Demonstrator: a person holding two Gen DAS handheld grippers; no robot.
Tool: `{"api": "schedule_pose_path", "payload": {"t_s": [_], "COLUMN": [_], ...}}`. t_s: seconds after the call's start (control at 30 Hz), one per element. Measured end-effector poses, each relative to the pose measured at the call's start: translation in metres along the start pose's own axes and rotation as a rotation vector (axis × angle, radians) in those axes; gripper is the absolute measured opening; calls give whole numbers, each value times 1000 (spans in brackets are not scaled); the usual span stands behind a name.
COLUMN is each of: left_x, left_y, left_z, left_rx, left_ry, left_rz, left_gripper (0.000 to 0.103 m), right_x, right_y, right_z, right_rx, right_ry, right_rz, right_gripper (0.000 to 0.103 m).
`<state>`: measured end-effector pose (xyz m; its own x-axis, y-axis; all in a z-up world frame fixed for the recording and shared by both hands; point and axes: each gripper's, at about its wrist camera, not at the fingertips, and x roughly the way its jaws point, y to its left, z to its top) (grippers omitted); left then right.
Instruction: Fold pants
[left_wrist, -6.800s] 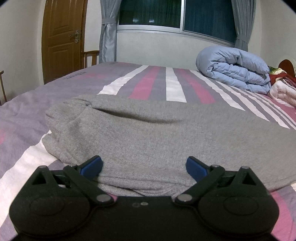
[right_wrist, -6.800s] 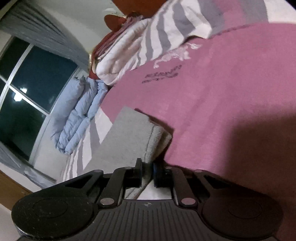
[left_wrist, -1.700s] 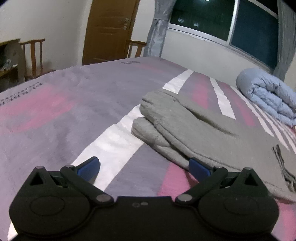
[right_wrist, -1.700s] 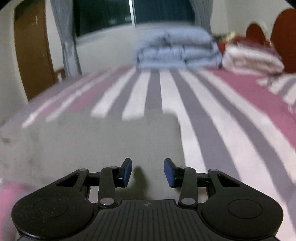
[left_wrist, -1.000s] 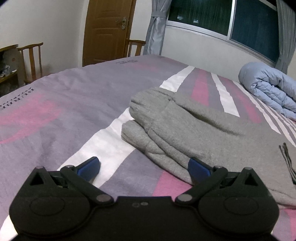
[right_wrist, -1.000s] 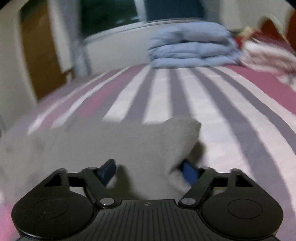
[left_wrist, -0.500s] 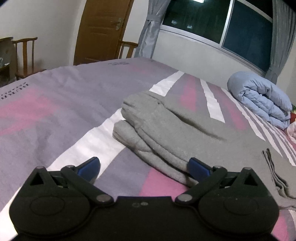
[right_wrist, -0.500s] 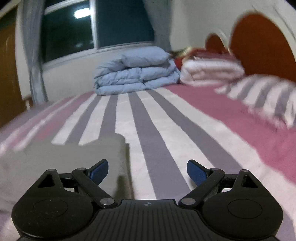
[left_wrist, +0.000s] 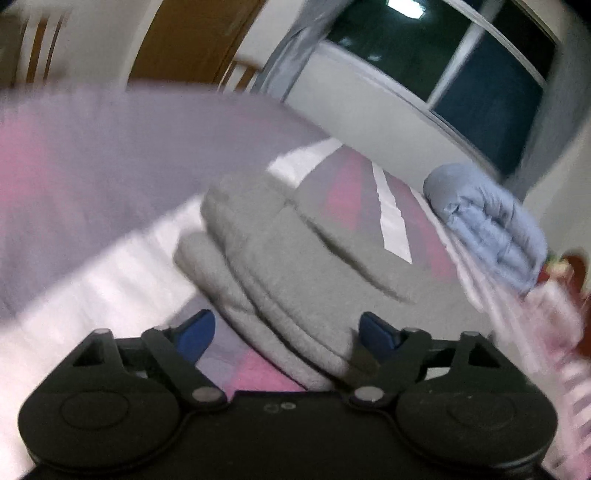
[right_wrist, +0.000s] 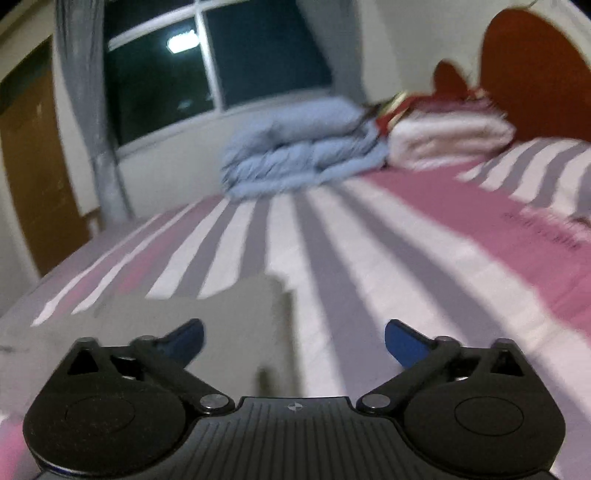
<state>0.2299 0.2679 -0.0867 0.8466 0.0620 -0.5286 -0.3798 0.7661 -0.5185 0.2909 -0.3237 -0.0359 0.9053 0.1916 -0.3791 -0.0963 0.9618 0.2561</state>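
The grey pants (left_wrist: 306, 266) lie folded on the striped bed, their thick folded edge toward me in the left wrist view. My left gripper (left_wrist: 286, 332) is open, its blue fingertips (left_wrist: 194, 330) on either side of the near fold, holding nothing. In the right wrist view the other end of the pants (right_wrist: 207, 325) lies flat on the bedspread. My right gripper (right_wrist: 293, 341) is open wide and empty, just above that end's right edge. Both views are motion-blurred.
A folded light-blue duvet (right_wrist: 299, 147) and a pink-white blanket stack (right_wrist: 447, 136) lie at the far side of the bed by the window. A red-brown headboard (right_wrist: 535, 70) stands at the right. A wooden door (left_wrist: 192, 40) and chairs stand beyond the bed's left side.
My left gripper has moved closer to the pants' folded edge and tilted, with its jaws a little narrower. My right gripper stays open and has tilted; the view swung slightly left.
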Motion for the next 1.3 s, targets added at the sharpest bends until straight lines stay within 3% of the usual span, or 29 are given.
{"api": "schedule_pose_path", "payload": {"t_s": [0.1, 0.23, 0.4, 0.47, 0.5, 0.57, 0.63, 0.77, 0.83, 1.0, 1.13, 1.3], "left_x": [15, 31, 50, 50, 48, 51, 54, 36, 22, -5, 10, 27], "left_y": [18, 37, 46, 54, 58, 58, 59, 41, 27, -40, -109, -194], "left_z": [6, 12, 22, 20, 18, 15, 16, 12, 10, 13, -1, -44], "left_rx": [-94, -179, -219, -279, -303, -290, -305, -217, -145, 90, 166, 292], "left_ry": [25, 11, -19, -53, -72, -60, -55, -109, -139, -172, -77, -54], "left_rz": [-98, -185, -244, -285, -302, -226, -200, -187, -175, -223, -360, -385], "left_gripper": [77, 78, 79, 78, 75, 36, 29, 25, 25, 25, 25, 24], "right_x": [-19, -13, -11, -5, -2, 3, 3, 8, 10, -1, -2, 10], "right_y": [-16, -31, -33, -33, -34, -37, -40, -50, -56, -83, -98, -117], "right_z": [-4, -12, -12, -16, -16, -18, -19, -19, -15, -5, -3, 3], "right_rx": [41, 155, 129, 138, 146, 164, 183, 224, 201, 269, 324, 356], "right_ry": [-46, -40, -35, -29, -27, -23, -22, 3, 19, -4, 1, 42], "right_rz": [-32, -72, -79, -81, -83, -89, -93, -90, -128, -136, -118, -116], "right_gripper": [103, 103, 103, 103, 103, 103, 103, 103, 103, 103, 103, 103]}}
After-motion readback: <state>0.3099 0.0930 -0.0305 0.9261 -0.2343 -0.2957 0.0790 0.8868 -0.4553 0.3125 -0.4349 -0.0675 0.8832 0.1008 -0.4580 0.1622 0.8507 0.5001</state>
